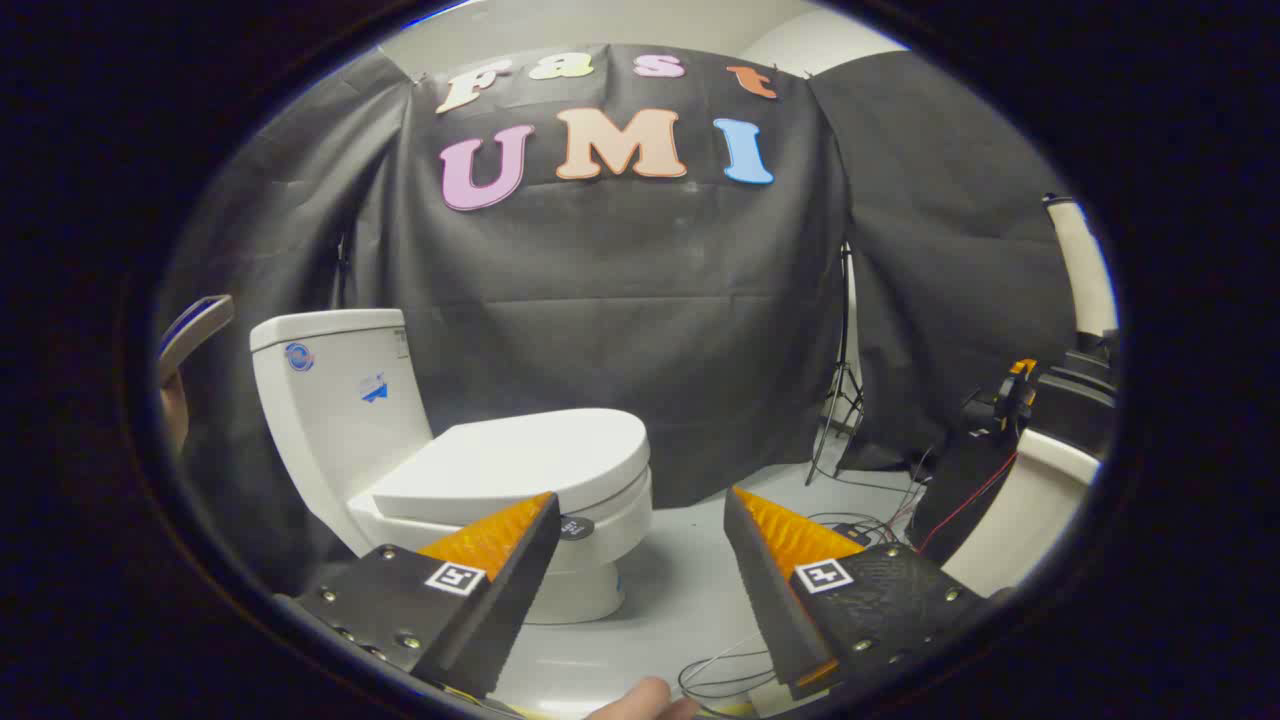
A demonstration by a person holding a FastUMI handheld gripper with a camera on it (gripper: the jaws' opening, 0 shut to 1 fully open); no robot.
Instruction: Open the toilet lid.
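Clearly, the gripper was spread wide with nothing between its fingers. The toilet stood beyond the left finger, its lid lying flat and closed. Cables lay on the floor ahead.

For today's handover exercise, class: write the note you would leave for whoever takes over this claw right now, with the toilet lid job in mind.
Claw: open, fingers spread wide, holding nothing.
Toilet: ahead of the claw, tank against the black cloth wall.
Lid: shut, lying flat on the seat, its front edge just beyond one finger.
Done: nothing yet; the lid is untouched.
Left: reach the lid's front edge, get under it and lift it back towards the tank.
Mind the cables on the floor.
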